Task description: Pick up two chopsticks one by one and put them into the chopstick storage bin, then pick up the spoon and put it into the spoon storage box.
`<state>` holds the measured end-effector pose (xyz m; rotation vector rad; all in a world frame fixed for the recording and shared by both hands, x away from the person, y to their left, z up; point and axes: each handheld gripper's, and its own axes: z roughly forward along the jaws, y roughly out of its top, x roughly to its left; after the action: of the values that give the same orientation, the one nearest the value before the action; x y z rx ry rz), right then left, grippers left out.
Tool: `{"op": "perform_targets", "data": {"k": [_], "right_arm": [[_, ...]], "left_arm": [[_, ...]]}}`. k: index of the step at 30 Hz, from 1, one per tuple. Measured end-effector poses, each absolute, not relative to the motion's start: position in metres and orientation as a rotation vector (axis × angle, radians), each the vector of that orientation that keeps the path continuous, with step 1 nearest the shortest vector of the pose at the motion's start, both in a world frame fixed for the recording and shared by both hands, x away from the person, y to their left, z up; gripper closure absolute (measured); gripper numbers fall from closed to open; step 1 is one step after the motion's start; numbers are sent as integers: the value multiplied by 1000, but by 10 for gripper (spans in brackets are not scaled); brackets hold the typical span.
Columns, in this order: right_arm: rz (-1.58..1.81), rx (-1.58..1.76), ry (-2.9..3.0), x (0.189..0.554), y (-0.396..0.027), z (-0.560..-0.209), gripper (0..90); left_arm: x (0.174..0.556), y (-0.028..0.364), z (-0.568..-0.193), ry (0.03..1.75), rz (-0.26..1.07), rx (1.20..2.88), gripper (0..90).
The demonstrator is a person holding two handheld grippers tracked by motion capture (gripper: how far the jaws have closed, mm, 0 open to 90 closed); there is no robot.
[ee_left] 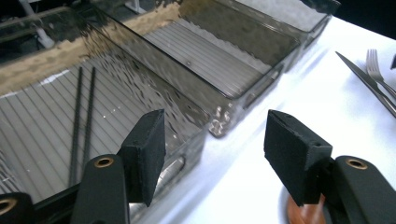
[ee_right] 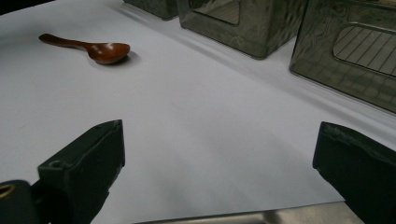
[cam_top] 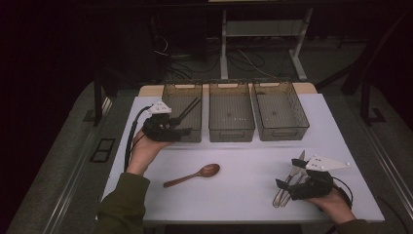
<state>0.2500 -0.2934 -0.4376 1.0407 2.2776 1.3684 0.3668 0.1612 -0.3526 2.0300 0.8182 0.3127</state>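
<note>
While the left gripper (cam_top: 181, 127) hangs by the left bin (cam_top: 195, 87) in the high view, its jaws are apart w/ nothing in them. The chopsticks (cam_top: 189, 110) lie in that bin, so the drop looks done. A wooden spoon (cam_top: 193, 176) waits mid table (cam_top: 234, 195). The right gripper (cam_top: 287, 186) rests by a fork (cam_top: 280, 191) & knife (cam_top: 295, 169).

Left gripper view: jaws part open, empty; chopsticks (ee_left: 81, 116) lie flat on the bin floor, prob. sorted there.

Right gripper view: jaws wide, empty, aimed over bare table toward the spoon (ee_right: 91, 47).
</note>
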Motion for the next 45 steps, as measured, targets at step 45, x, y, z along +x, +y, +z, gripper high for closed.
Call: {"op": "perform_targets", "data": {"k": [45], "right_arm": [[1354,1027,2287,247,-291,-438,18]], "left_arm": [[297,113,-428,707,201,2137,337]]}}
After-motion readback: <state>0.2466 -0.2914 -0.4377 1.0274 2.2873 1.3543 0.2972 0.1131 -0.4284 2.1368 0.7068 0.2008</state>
